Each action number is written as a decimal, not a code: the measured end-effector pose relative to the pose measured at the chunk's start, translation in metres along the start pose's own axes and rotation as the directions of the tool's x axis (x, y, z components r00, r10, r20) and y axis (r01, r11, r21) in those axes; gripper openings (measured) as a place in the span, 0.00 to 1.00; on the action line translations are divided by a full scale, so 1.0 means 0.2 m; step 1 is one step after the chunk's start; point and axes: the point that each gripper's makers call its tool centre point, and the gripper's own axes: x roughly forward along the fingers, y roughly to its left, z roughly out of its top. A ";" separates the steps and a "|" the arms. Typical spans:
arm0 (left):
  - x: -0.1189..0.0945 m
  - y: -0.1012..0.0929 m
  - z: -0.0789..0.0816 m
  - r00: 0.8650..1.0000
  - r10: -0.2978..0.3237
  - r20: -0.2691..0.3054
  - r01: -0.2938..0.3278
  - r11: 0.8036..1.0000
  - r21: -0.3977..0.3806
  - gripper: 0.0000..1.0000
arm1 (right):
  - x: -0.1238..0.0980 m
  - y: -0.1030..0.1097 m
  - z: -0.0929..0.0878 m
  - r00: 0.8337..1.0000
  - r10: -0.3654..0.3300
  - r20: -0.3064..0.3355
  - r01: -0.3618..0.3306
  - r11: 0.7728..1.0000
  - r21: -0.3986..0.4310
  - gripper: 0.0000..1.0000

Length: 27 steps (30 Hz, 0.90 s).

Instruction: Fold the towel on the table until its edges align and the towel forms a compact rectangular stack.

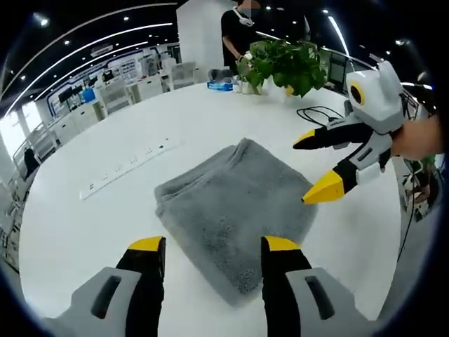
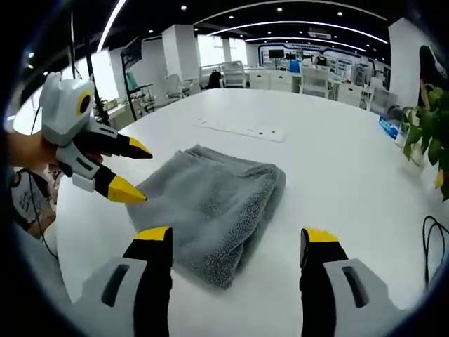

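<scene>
One grey towel [image 1: 235, 210] is seen lying folded in a thick rectangle on the white table [image 1: 105, 232], directly ahead of both grippers. The left gripper [image 1: 214, 246] is held spread and empty just short of one corner; the right gripper [image 2: 235, 235], also spread and empty, is judged equally near. Two grippers are counted.

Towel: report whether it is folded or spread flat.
Folded. The grey towel lies on the white table as a compact doubled block, with a thick rounded fold edge and stacked layers visible.
</scene>
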 end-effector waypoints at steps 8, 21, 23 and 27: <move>-0.11 -0.05 -0.02 1.000 -0.010 0.023 0.010 1.000 -0.019 0.74 | -0.08 0.05 0.02 0.999 0.019 0.034 -0.018 1.000 -0.025 0.88; -0.29 -0.09 -0.09 0.998 0.029 0.051 -0.030 1.000 0.010 0.99 | -0.23 0.13 0.02 0.997 0.028 0.067 -0.022 0.997 -0.076 0.99; -0.32 -0.11 -0.11 0.998 0.033 0.048 -0.034 0.999 0.013 0.99 | -0.26 0.14 0.02 0.997 0.024 0.072 -0.018 0.997 -0.074 0.99; -0.37 -0.12 -0.13 0.997 0.045 0.060 -0.045 0.999 0.005 0.99 | -0.31 0.19 0.02 0.995 0.029 0.094 -0.021 0.996 -0.091 0.99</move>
